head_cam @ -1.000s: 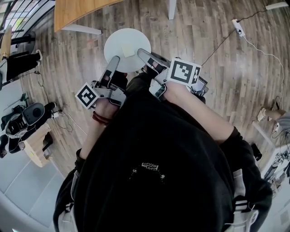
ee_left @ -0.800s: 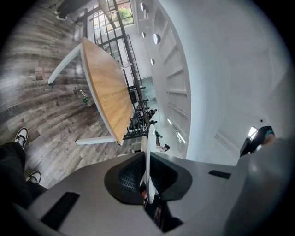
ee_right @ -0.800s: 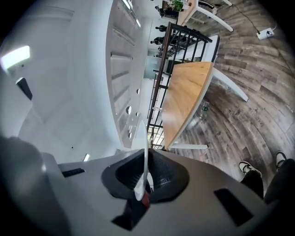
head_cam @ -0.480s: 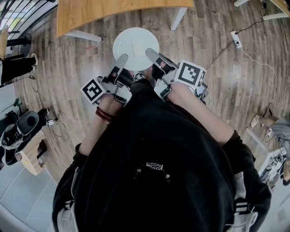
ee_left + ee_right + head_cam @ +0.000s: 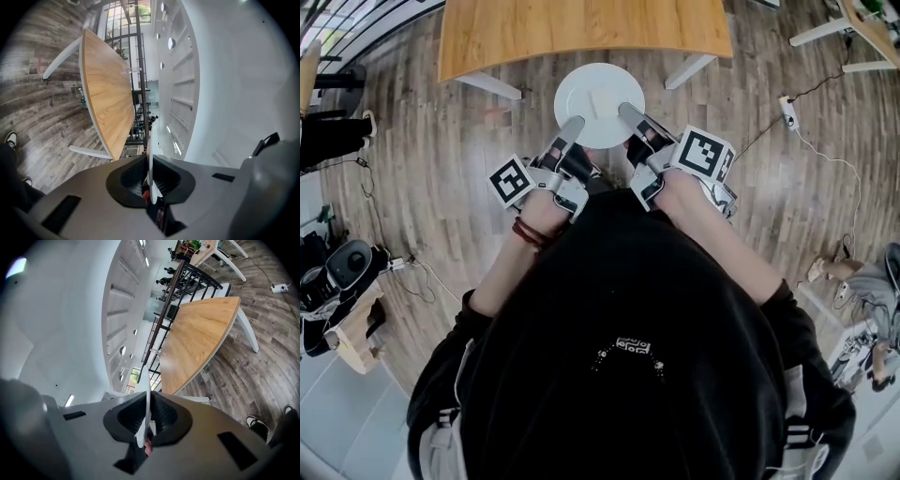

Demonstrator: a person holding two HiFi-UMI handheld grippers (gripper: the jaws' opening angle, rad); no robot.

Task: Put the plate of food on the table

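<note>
A white round plate [image 5: 598, 89] hangs level over the wood floor, just short of the near edge of the light wooden table [image 5: 581, 33]. A pale bit of food is faintly visible on it. My left gripper [image 5: 573, 126] is shut on the plate's near-left rim. My right gripper [image 5: 628, 112] grips the near-right rim; its jaws have just been closing with the rim between them. In the left gripper view the plate [image 5: 150, 154] shows edge-on between the pads, with the table [image 5: 108, 93] ahead. The right gripper view shows the plate [image 5: 146, 411] the same way, before the table [image 5: 197, 343].
The table stands on white legs [image 5: 490, 84]. A power strip [image 5: 787, 111] with its cable lies on the floor at the right. Gear and bags [image 5: 342, 272] crowd the left edge. Another table's legs [image 5: 839, 28] are at the top right.
The plate and both grippers have moved toward the table, which now fills much more of the top of the head view. Both grippers have stayed on the rim.
</note>
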